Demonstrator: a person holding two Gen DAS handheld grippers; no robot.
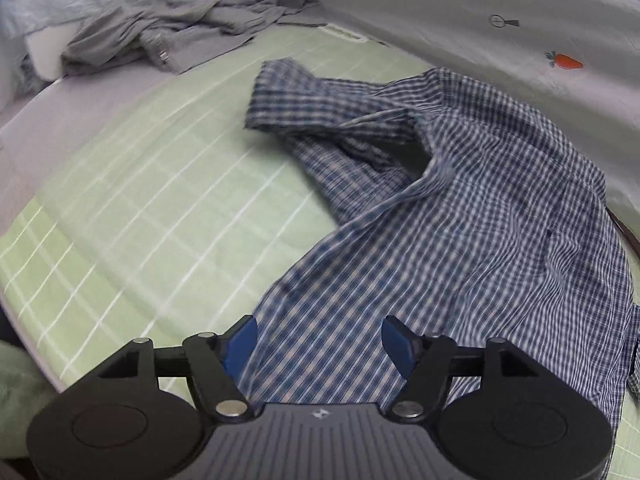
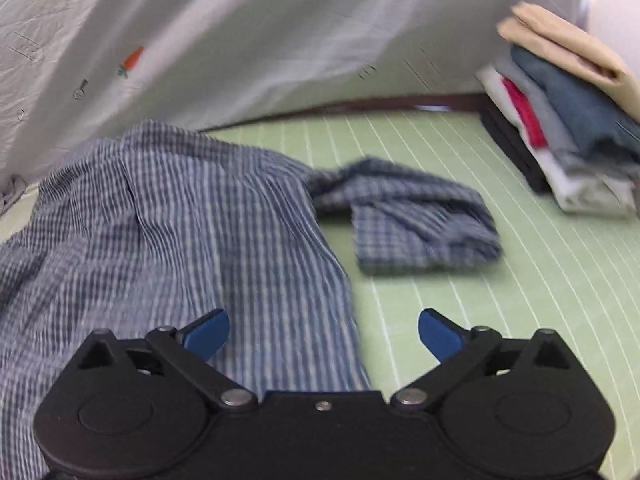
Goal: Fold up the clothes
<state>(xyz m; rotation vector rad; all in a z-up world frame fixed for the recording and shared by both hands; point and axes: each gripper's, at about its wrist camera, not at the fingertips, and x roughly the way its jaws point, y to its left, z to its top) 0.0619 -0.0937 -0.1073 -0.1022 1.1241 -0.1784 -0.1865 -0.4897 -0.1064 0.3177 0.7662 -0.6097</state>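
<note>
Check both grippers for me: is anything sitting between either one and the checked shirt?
Nothing visible. The left gripper is open directly above the checked shirt, with bare cloth between its fingers. The right gripper is open over the shirt's edge. The grey garment and folded stack lie well aside.

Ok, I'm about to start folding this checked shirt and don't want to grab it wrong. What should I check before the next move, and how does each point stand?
1. Left gripper open: ok, jaws apart over the shirt's hem.
2. Right gripper open: ok, jaws apart at the shirt's edge.
3. Fabric between either gripper's pads: not ok, neither has closed on cloth.
4. Checked shirt lying flat: not ok, it is rumpled, and one sleeve is bunched.
5. Room on the green mat beside the shirt: ok.
6. Stack of folded clothes and crumpled grey garment apart from the shirt: ok.
</note>
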